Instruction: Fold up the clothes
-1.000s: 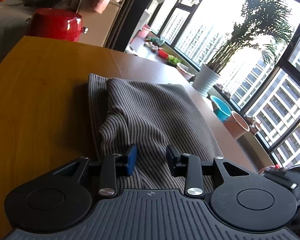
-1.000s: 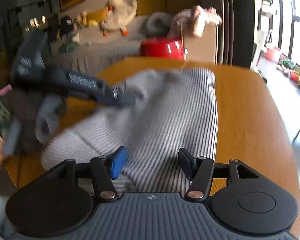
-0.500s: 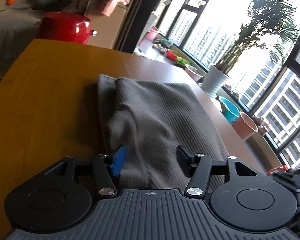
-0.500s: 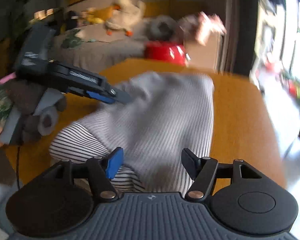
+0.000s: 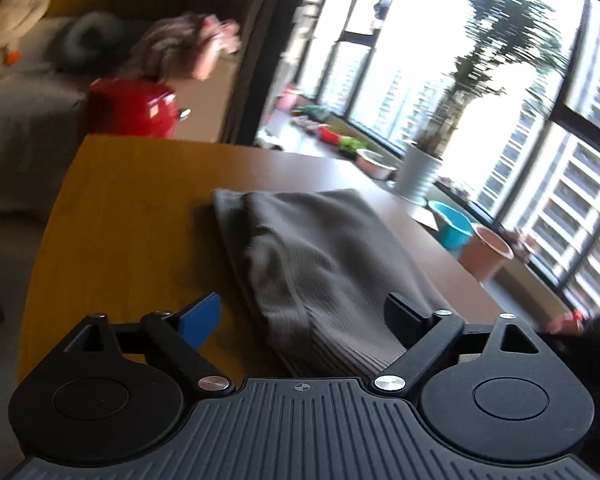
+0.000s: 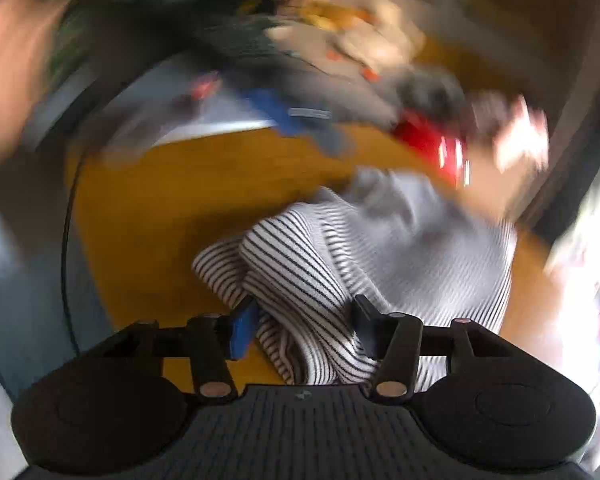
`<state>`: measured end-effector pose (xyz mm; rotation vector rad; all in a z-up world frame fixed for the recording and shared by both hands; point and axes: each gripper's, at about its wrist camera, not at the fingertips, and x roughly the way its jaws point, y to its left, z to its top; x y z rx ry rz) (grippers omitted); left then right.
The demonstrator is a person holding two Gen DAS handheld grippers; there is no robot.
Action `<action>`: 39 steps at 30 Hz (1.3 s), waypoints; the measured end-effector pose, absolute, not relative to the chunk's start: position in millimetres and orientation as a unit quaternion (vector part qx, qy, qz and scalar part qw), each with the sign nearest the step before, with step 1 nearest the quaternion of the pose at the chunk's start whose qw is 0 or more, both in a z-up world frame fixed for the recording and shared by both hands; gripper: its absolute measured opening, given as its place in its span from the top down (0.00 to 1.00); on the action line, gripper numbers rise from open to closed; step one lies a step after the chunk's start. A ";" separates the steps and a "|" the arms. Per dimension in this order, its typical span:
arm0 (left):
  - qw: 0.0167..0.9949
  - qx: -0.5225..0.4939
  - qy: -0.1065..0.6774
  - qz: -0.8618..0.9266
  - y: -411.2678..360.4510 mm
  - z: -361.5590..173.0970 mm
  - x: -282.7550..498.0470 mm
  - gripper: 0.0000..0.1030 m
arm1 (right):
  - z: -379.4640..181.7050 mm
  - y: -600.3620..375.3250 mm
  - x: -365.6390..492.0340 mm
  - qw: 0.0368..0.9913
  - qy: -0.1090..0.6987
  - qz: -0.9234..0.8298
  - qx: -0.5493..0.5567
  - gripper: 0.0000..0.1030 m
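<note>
Now my left fingers (image 5: 302,318) are spreading, clear of the striped top (image 5: 320,264) lying folded on the wooden surface (image 5: 140,208). My right fingers (image 6: 302,326) are closing round its near fold, seemingly not yet pinching; I should grip squarely before lifting.

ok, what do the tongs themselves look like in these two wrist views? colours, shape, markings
Both match: the left tongs and right tongs have a ribbed dark grey deck with a small crosshair mark at its front edge, flanked by two round black housings. Black linkage arms on silver pivot screws carry the fingers: one blue pad, one black pad. A thin dark cable runs at the left of the right view.
</note>
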<state>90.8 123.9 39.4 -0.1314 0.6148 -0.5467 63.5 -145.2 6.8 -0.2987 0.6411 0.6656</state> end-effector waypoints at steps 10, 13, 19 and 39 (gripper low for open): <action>0.881 0.110 0.308 -0.343 74.2 25.4 34.1 0.06 | 3.3 -198.1 100.9 0.865 0.378 0.319 0.088 0.70; 0.872 0.150 0.318 -0.341 59.7 13.4 26.3 0.09 | 3.7 -190.8 93.3 0.873 0.363 0.322 0.049 0.69; 0.879 0.119 0.331 -0.321 69.3 9.9 35.0 0.13 | 13.9 -152.1 49.9 0.876 0.293 0.352 -0.149 0.37; 0.885 0.103 0.320 -0.321 91.1 21.7 29.5 0.06 | 2.1 -198.6 116.7 0.848 0.398 0.325 0.131 0.66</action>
